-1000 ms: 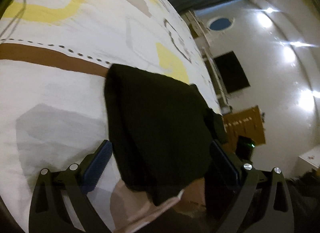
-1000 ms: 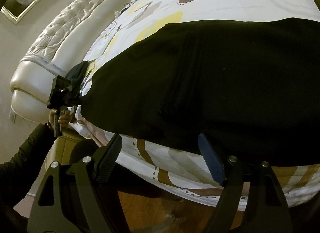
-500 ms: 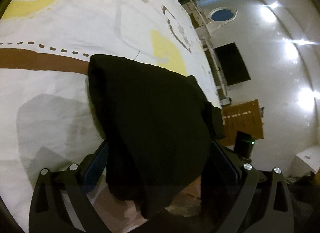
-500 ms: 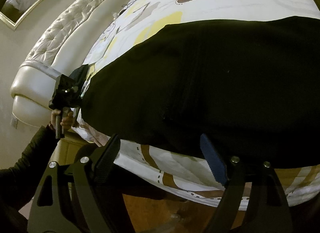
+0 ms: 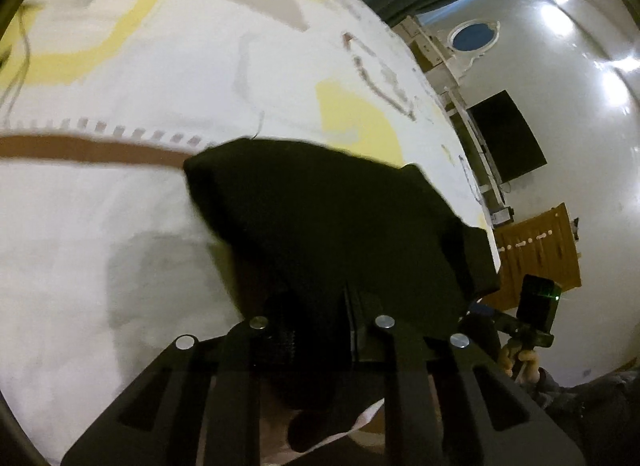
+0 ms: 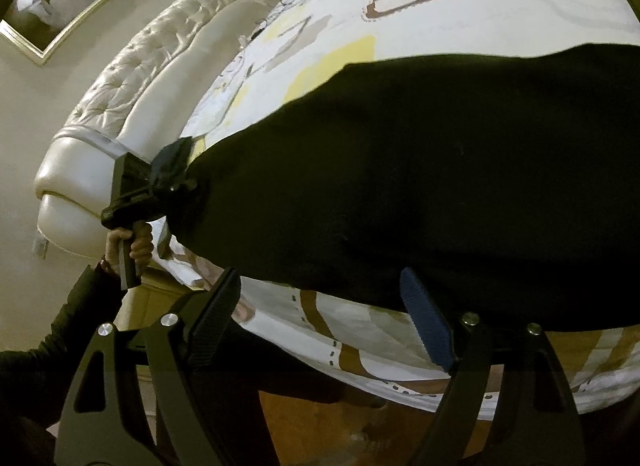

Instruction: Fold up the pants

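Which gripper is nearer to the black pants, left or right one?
Left. The left gripper is shut on an end of the black pants; the right gripper is open, just short of their near edge.

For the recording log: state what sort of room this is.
Most likely a bedroom. The black pants lie on a bed with a patterned sheet and a tufted cream headboard. A framed picture hangs above it, and a dark wall screen faces the bed.
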`<state>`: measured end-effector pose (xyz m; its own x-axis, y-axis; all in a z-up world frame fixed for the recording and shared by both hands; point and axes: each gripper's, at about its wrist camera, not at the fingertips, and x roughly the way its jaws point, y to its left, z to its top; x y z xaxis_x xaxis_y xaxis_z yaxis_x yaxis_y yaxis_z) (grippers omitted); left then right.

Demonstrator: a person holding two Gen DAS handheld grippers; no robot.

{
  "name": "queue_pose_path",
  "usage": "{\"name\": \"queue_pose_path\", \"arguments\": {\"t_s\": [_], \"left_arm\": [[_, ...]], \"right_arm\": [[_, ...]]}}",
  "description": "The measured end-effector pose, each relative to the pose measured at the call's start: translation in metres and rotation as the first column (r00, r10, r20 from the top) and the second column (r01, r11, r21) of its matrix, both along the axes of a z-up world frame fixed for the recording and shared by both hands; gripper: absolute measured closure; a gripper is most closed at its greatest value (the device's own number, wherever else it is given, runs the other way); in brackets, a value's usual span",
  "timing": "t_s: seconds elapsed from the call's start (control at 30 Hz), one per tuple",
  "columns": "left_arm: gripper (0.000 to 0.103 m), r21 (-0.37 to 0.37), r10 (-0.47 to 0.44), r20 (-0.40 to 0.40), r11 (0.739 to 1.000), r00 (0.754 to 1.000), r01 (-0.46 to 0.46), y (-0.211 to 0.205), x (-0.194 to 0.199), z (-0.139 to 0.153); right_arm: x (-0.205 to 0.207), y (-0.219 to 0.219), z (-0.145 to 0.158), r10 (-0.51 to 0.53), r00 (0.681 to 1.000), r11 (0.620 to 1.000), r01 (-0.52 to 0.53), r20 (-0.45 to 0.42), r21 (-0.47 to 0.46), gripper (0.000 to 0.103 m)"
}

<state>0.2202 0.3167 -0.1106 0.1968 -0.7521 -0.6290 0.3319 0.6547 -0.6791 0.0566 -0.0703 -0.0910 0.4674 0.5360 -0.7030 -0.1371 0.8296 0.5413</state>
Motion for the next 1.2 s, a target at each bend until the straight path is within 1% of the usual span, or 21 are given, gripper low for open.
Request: {"name": "queue_pose_path", "arguments": {"t_s": [0.07,0.1,0.23,0.3,0.37,0.4,0.5,0.57,0.6,0.7,0.9,1.1,1.2], "left_arm": [[0.085,-0.011,0.011,0.018,1.0,1.0,-0.011,-0.007,-0.003,0.013],[0.085,-0.015,0.02,0.032,1.0,0.999,-0.02,-0.013,-0.006,0.024],[0.085,-0.023,0.027,0.043,0.999,0.999,-0.026,-0.035,-0.012,0.049],[0.085,-0.051,0.006,0.06,0.999,0.998,-0.003,-0.055,-0.016,0.062],[0.085,-0.053,-0.017,0.087,0.998,0.996,0.022,-0.077,-0.021,0.075],[0.085,-0.058,-0.038,0.107,0.997,0.994,0.044,-0.092,-0.024,0.085],[0.085,-0.079,-0.079,0.136,0.993,0.988,0.09,-0.133,-0.028,0.104],[0.085,-0.092,-0.103,0.142,0.989,0.985,0.117,-0.152,-0.03,0.109],[0.085,-0.096,-0.125,0.145,0.985,0.982,0.14,-0.17,-0.031,0.111],[0.085,-0.091,-0.17,0.142,0.979,0.975,0.184,-0.205,-0.034,0.112],[0.085,-0.071,-0.258,0.126,0.961,0.958,0.268,-0.274,-0.046,0.101],[0.085,-0.035,-0.308,0.107,0.949,0.945,0.313,-0.315,-0.055,0.089],[0.085,-0.037,-0.316,0.087,0.947,0.945,0.32,-0.331,-0.054,0.082]], "right_arm": [[-0.002,-0.001,0.005,0.0,1.0,1.0,0.0,0.015,0.003,0.02],[-0.002,-0.002,0.007,-0.002,1.0,1.0,0.002,0.023,0.006,0.02],[-0.006,-0.011,0.016,-0.017,0.999,1.0,0.016,0.049,0.021,0.02],[-0.009,-0.018,0.021,-0.03,0.998,0.999,0.028,0.062,0.029,0.02],[-0.013,-0.025,0.025,-0.045,0.996,0.998,0.043,0.077,0.037,0.02],[-0.014,-0.029,0.026,-0.053,0.995,0.998,0.05,0.082,0.042,0.02],[-0.019,-0.042,0.03,-0.08,0.992,0.995,0.075,0.096,0.059,0.02],[-0.023,-0.05,0.032,-0.096,0.99,0.993,0.089,0.105,0.072,0.02],[-0.026,-0.055,0.034,-0.107,0.988,0.993,0.1,0.113,0.066,0.02],[-0.03,-0.068,0.038,-0.133,0.983,0.989,0.124,0.125,0.081,0.02],[-0.044,-0.097,0.043,-0.197,0.971,0.976,0.181,0.137,0.117,0.02],[-0.052,-0.113,0.039,-0.234,0.963,0.966,0.215,0.13,0.143,0.02],[-0.055,-0.118,0.039,-0.243,0.961,0.963,0.223,0.13,0.151,0.02]]}}
